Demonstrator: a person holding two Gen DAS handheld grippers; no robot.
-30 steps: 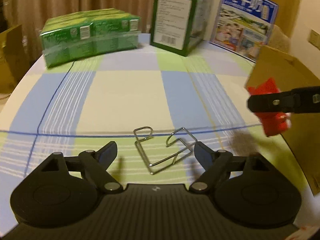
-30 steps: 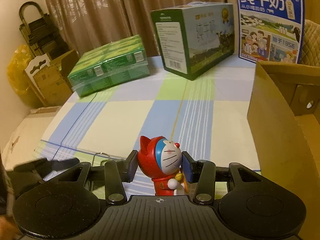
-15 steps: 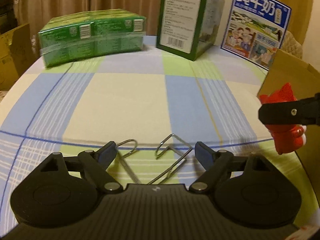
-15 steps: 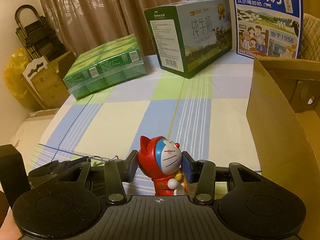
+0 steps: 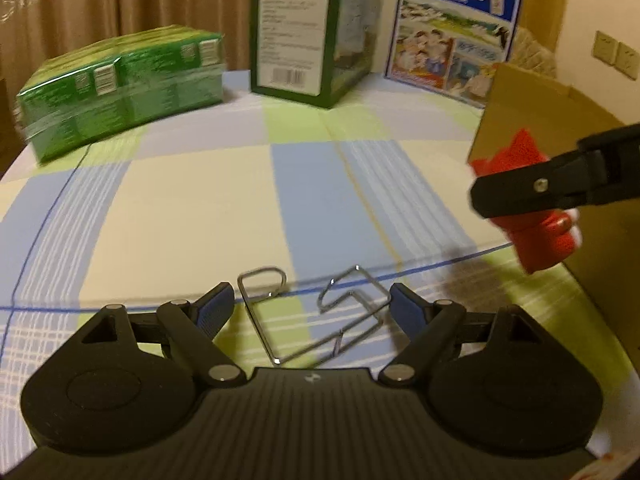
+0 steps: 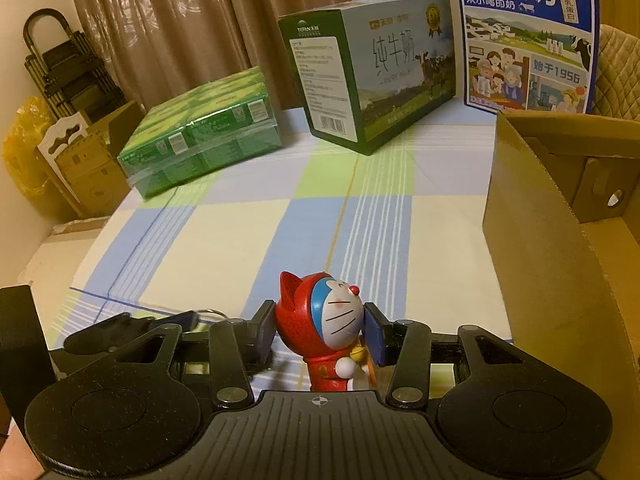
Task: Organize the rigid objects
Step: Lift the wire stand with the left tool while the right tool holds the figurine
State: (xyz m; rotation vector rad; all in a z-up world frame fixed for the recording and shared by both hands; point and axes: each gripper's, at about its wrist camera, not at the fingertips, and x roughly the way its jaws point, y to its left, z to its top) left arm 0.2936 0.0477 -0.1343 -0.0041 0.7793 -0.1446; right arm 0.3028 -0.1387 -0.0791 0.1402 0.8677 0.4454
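Brown curtains (image 6: pixel 172 20) hang behind a bench (image 6: pixel 224 248) covered in a cloth checked in blue, green and cream. Taking the open cardboard box (image 6: pixel 556 240) at the bench's right edge as the landmark: a blue milk carton case (image 6: pixel 528 36) stands upright just behind it, a green-and-white milk case (image 6: pixel 368 76) stands to its left further back, and a shrink-wrapped block of green cartons (image 6: pixel 200 136) lies far to its left near the curtains.

The right gripper (image 6: pixel 320 334) is clamped on a red Doraemon figurine (image 6: pixel 326 328), its blue pads pressed to either side of the head. The figurine's long axis is roughly vertical, head up and leaning slightly; its face looks away from the camera and up toward the box. In the left wrist view the figurine (image 5: pixel 536 236) hangs just beside the box's near wall (image 5: pixel 516 120), clear of the cloth.

The left gripper (image 5: pixel 312 306) is spread wide, holding nothing. A bent wire rack (image 5: pixel 320 320) lies flat on the cloth between its fingers, well to the left of the box, its hooked ends pointing away from the camera.
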